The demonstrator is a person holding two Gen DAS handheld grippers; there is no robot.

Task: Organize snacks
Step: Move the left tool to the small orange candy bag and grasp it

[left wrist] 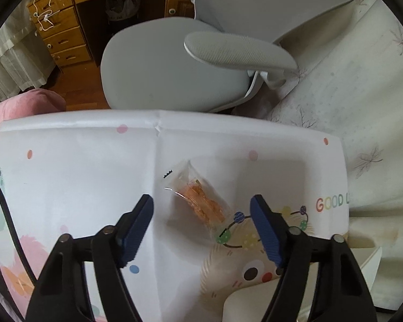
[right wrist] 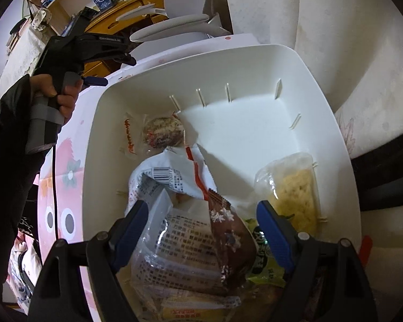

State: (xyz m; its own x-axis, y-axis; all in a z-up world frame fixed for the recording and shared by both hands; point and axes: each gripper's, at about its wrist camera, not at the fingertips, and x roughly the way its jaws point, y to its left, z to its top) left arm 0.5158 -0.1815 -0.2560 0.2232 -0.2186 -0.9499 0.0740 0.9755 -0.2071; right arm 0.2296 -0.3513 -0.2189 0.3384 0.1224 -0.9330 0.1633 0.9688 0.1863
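Observation:
An orange snack in a clear wrapper (left wrist: 198, 201) lies on the cartoon-print table cover (left wrist: 80, 174). My left gripper (left wrist: 201, 204) hangs over it, open, a blue finger on each side and neither touching it. In the right wrist view a white bin (right wrist: 255, 48) holds a round brown snack (right wrist: 162, 131), a white barcode packet (right wrist: 164, 174), a yellow snack bag (right wrist: 298, 196) and a green packet (right wrist: 263, 257). My right gripper (right wrist: 202, 209) stands open above a clear printed packet (right wrist: 180, 241) and a brown packet (right wrist: 233, 241). A hand (right wrist: 59, 91) holds the left gripper beyond the bin's far left.
A grey office chair (left wrist: 174, 67) stands just past the table's far edge, with wooden desk drawers (left wrist: 61, 32) behind it. Floral bedding (left wrist: 362, 107) lies to the right and a pink cushion (left wrist: 27, 102) to the left. The bin's corner (left wrist: 244, 300) shows at bottom right.

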